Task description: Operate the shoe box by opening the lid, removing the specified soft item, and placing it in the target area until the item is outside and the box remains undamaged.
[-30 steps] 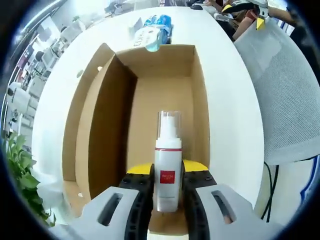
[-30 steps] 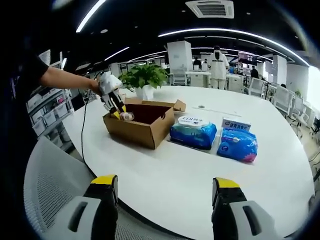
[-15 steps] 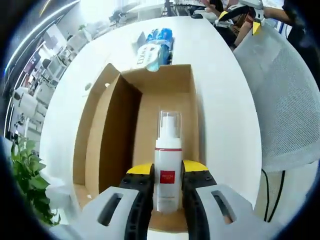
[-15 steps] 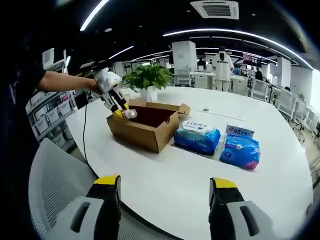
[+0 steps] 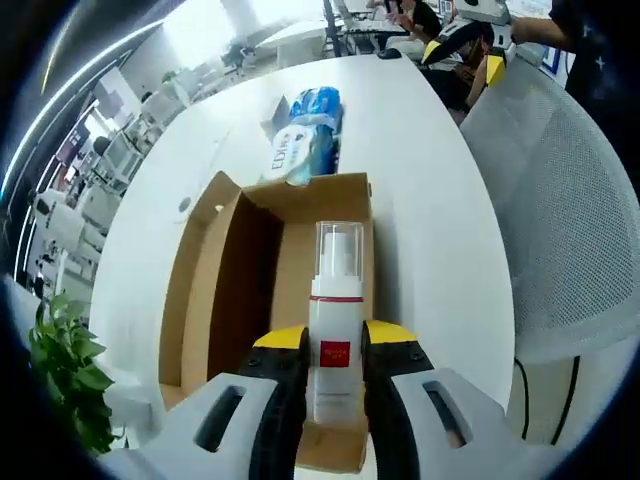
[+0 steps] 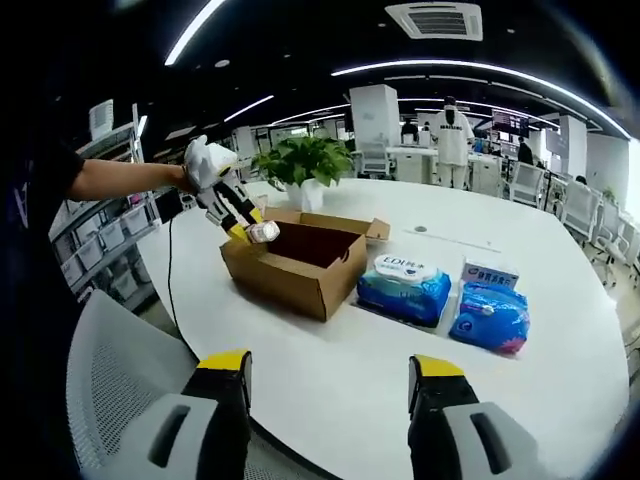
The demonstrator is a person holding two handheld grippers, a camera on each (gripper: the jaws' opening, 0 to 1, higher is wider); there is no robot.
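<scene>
Left gripper view: the left claw (image 5: 335, 375) is closed on a white pump bottle (image 5: 335, 335) with a red label and a clear cap, its two yellow-tipped jaws pressing the bottle's lower body from either side. The bottle points straight ahead along the jaws and is held above the open cardboard shoe box (image 5: 240, 300), whose brown interior lies directly beyond and beneath the claw. One flap of the box stands open on the left of the claw. Past the far end of the box, on the white tabletop (image 5: 430, 200), lie two blue soft packs (image 5: 305, 135), one behind the other. A white mesh chair back (image 5: 570, 230) lies to the right of the claw, and a green plant (image 5: 65, 375) to its lower left. The right claw (image 5: 462, 42) appears far ahead at upper right.

Right gripper view: the right claw (image 6: 328, 372) is wide open and holds nothing, its jaws well apart over the near edge of the tabletop (image 6: 380, 360). Ahead and to the left stands the shoe box (image 6: 298, 262), with the left claw (image 6: 243, 222) above its left end gripping the pump bottle (image 6: 264, 233). Ahead and to the right, beside the box, lie the blue soft packs (image 6: 404, 290), the second (image 6: 490, 315) farther right. A potted plant (image 6: 303, 165) stands behind the box.
</scene>
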